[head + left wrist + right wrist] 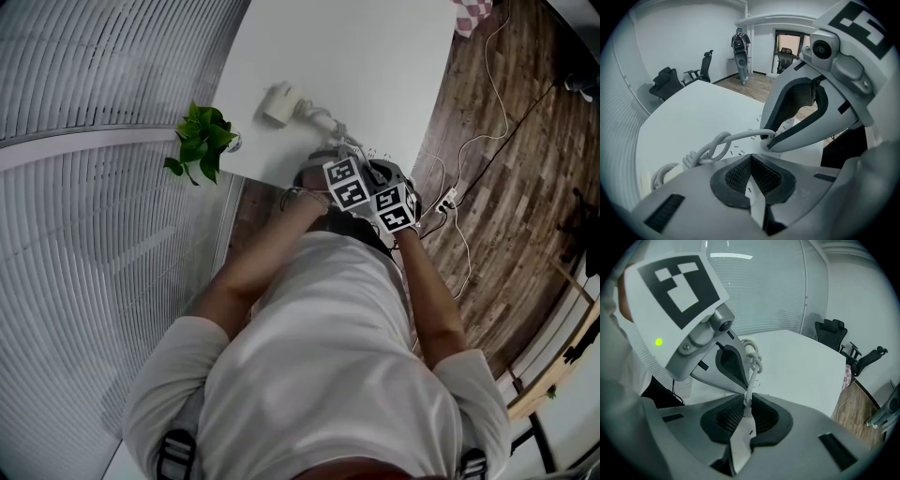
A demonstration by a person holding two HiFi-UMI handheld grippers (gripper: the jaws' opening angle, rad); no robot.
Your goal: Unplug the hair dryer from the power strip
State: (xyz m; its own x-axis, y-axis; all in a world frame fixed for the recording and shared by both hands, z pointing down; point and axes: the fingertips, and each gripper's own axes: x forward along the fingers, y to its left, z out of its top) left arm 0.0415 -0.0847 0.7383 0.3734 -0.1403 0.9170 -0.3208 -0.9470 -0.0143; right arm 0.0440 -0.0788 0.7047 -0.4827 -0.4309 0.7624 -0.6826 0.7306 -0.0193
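Grey ribbed pads of the right claw (746, 400) were clamped on the white cord (751, 380) of the hair dryer, pinching it between their tips. That grip looked meant to hold the cord firm for a pull, though this is only a judgement, since no plug showed in any view. Just beside it, the left claw (750, 158) had its tips pressed together with nothing visible between them. It sat close to the cord without gripping it, perhaps to steady the work.

Both forearms (436, 300) reached forward from the person's chest. Both claws pointed steeply down at the near edge of the white desk (375, 56), nearly touching each other.

Beyond the claws the cord ran in a loose knot across the desk to the hair dryer (279, 103), which lay well apart from the hands. A potted plant (202, 141) stood at the desk's left edge. Off to the right, on the wooden floor (506, 187), lay a small white block (448, 199) with thin cables, possibly the power strip. Whether the dryer's cord reached it could not be told.
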